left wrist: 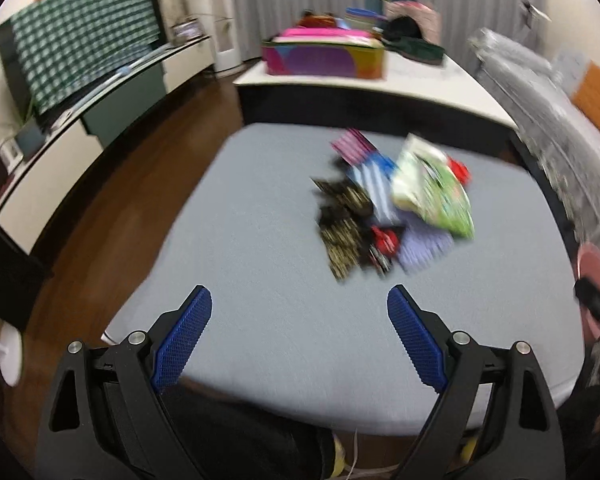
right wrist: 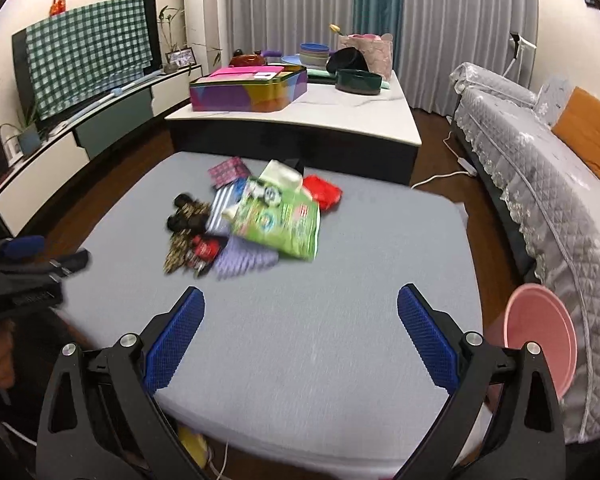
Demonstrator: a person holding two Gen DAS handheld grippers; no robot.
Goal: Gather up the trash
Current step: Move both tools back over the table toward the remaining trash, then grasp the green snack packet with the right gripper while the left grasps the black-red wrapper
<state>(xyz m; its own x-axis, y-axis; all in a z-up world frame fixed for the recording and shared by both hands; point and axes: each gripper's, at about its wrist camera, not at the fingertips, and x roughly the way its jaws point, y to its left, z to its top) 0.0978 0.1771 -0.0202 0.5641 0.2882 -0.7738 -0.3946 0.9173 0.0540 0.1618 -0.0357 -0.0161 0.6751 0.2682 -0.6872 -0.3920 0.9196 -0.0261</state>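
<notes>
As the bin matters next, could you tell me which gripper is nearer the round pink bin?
Right. The right gripper hovers beside the round pink bin; the left gripper is across the table.

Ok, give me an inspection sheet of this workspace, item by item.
Surface: grey padded table, mostly bare.
Job's things: pile of wrappers toward the far side, green packet on top; pink bin at the table's right edge.
Clutter: nothing seen.
Grippers: left gripper and right gripper open, empty, over the near edge.
Cables: white cord on the floor by the sofa.
Surroundings: white table with a colourful box, covered sofa, curtains.
</notes>
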